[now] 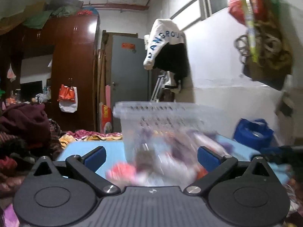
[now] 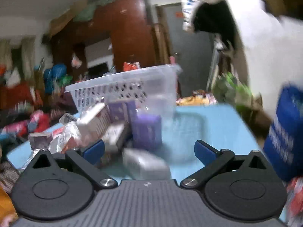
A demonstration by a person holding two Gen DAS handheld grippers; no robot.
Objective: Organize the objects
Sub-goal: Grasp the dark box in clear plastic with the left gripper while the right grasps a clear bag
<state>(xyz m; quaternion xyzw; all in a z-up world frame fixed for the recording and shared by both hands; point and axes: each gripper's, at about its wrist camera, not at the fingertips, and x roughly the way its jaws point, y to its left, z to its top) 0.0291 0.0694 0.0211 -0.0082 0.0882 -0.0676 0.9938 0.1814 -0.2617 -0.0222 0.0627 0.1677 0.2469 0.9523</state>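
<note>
A clear perforated basket (image 2: 125, 87) sits tilted above blurred small boxes (image 2: 145, 130) on the light-blue table (image 2: 217, 124). The right gripper (image 2: 149, 150) and left gripper (image 1: 151, 158) both gape wide, holding nothing.

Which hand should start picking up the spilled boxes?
Probably right. The right gripper is open, with the purple box and a silver box on the blue table just ahead. The left gripper, also open, faces the tipped basket; items there are blurred.
</note>
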